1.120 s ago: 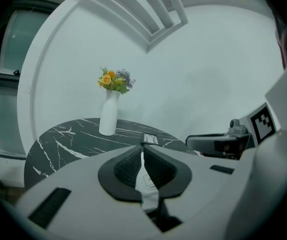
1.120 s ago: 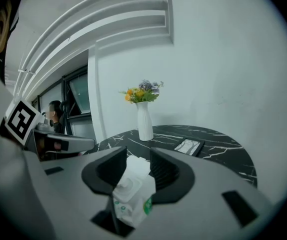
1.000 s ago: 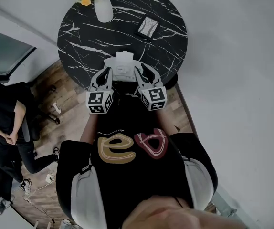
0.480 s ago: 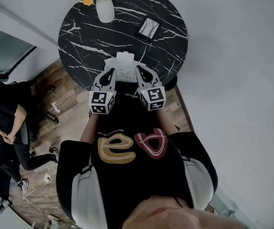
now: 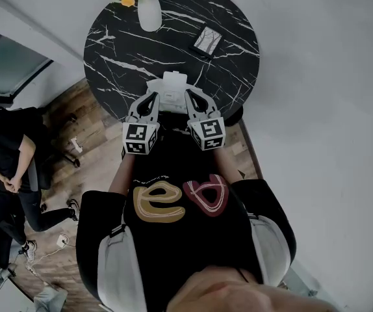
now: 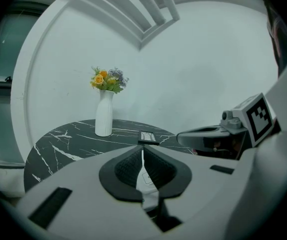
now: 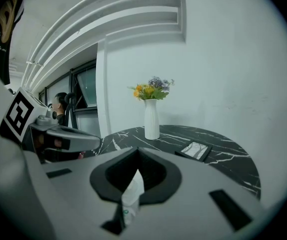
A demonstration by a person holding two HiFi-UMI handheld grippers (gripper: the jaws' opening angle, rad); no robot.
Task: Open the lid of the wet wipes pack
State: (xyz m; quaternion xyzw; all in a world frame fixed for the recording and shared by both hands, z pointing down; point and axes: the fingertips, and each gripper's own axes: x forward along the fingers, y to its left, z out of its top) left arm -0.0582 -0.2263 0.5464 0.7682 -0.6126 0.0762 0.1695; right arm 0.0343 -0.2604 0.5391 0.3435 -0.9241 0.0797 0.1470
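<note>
Wet wipes pack (image 5: 167, 87) is lying at the near edge of the black marble table (image 5: 118, 51). Left gripper (image 5: 153, 96) is pinching its left side. Right gripper (image 5: 188, 94) is clamping a thin white fold at its right side.

Round black marble counter (image 5: 232, 77) with white veins stands beside a plain white wall (image 5: 316, 77); wooden plank floor (image 5: 99, 168) beneath; a dark window (image 5: 8, 70) at left; white slatted beams (image 7: 118, 14) overhead; even, soft light.
</note>
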